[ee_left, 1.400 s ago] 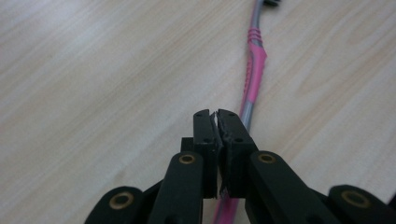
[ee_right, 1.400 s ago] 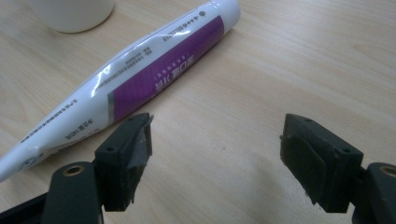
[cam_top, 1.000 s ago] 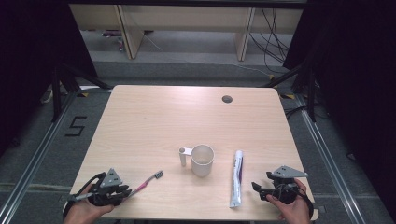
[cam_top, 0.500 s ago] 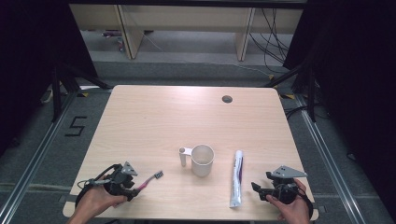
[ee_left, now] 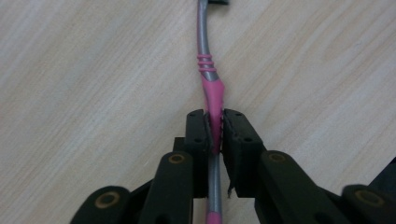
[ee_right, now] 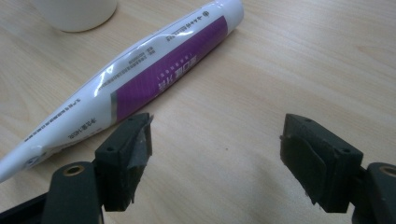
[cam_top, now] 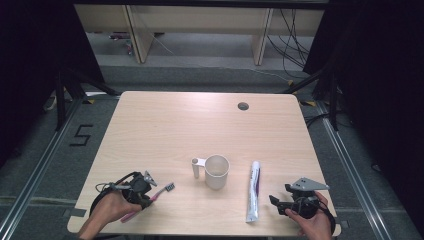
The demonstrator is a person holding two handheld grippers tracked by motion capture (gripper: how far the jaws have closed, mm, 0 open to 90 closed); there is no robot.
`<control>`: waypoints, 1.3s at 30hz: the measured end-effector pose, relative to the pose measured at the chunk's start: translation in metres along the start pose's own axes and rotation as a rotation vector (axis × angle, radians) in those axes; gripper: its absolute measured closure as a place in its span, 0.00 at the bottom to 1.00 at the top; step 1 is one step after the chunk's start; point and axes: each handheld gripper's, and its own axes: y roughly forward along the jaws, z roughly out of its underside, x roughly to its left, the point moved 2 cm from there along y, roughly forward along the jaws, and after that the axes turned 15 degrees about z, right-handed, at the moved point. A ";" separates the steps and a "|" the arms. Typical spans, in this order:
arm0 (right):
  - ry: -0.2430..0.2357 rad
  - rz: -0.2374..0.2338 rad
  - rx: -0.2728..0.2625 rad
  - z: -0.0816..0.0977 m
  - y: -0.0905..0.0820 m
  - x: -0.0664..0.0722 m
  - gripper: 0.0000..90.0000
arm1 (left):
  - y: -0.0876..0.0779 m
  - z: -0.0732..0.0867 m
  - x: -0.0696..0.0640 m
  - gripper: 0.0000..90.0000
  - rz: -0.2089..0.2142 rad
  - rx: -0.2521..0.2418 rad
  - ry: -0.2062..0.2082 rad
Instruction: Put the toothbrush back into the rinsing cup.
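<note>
Left tongs (ee_left: 215, 133) clamped on a toothbrush (ee_left: 211, 88); their jaws have just been closing, and both pads now press the pink grip section from either side. High view: left tongs (cam_top: 150, 192) low over the near left part of the bench (cam_top: 165, 125), hand (cam_top: 112, 207) coming in from the bottom edge, wrist angled so the tongs point toward the bench's middle. Toothbrush lies flat on the wood, pointing away from the hand. Handle pink at the grip, grey shaft beyond with three pink rings, dark head at the far end, short of a white mug (cam_top: 216, 171).

Right tongs (ee_right: 217, 149) wide apart, nothing between the pads, bare wood below. High view: right tongs (cam_top: 280, 200) held low at the near right corner, hand (cam_top: 312, 220) behind them. Toothpaste tube (ee_right: 135, 77), white with a purple panel, lies just beside the left-hand pad, not touching; it sits between mug and right tongs.
</note>
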 end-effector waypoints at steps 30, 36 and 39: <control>0.013 -0.009 -0.007 0.000 -0.001 0.001 0.29 | 0.008 -0.019 -0.008 0.91 -0.024 0.168 -0.033; 0.002 -0.004 -0.019 0.000 -0.001 -0.002 0.29 | 0.007 -0.017 -0.009 0.92 -0.031 0.156 0.006; 0.014 -0.010 -0.013 0.000 0.000 -0.002 0.29 | 0.004 -0.013 -0.005 0.92 -0.027 0.100 -0.004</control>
